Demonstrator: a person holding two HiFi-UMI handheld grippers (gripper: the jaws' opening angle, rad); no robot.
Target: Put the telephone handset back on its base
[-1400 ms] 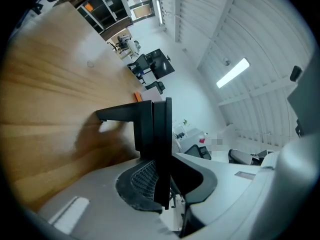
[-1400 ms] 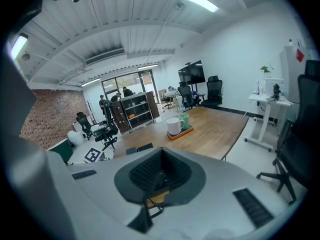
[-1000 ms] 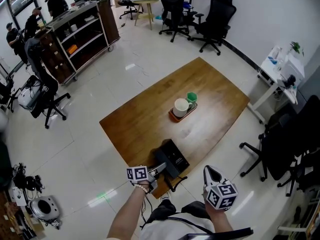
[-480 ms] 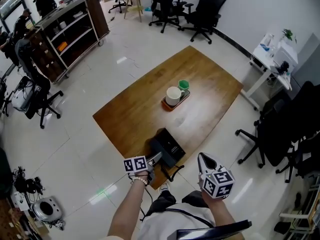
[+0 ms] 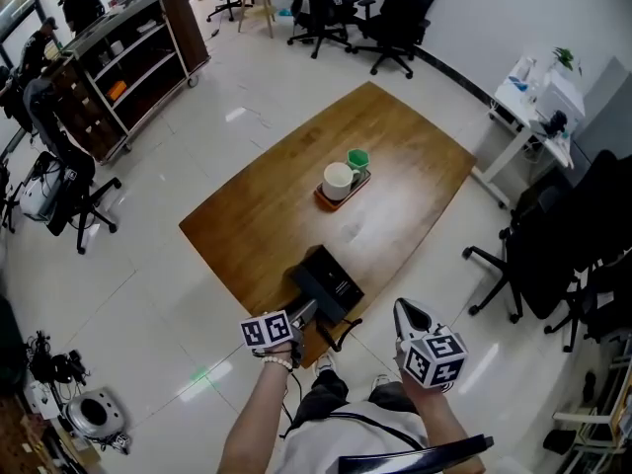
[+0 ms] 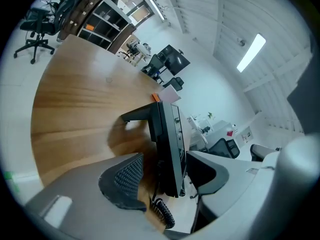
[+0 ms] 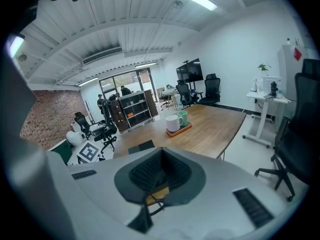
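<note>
A black desk telephone (image 5: 330, 280) sits at the near edge of the wooden table (image 5: 395, 156). Its handset (image 5: 304, 282) lies along the base's left side, and the coiled cord (image 6: 163, 213) hangs off the table edge. My left gripper (image 5: 305, 313) is right at the phone's near end. In the left gripper view its jaws (image 6: 165, 160) are opening wide, one on each side of the phone's near edge (image 6: 169, 149), and the pads do not press on it. My right gripper (image 5: 403, 310) hovers off the table to the right, shut and empty (image 7: 159, 175).
An orange tray (image 5: 342, 190) with a white mug (image 5: 337, 179) and a green cup (image 5: 357, 160) stands mid-table. Office chairs (image 5: 513, 255) are at the right, a shelving cart (image 5: 128, 62) at the far left, and a white side table (image 5: 533, 97) at the far right.
The head view has drifted, so the table sits a little higher and further left. Both grippers keep their places by the phone's near end.
</note>
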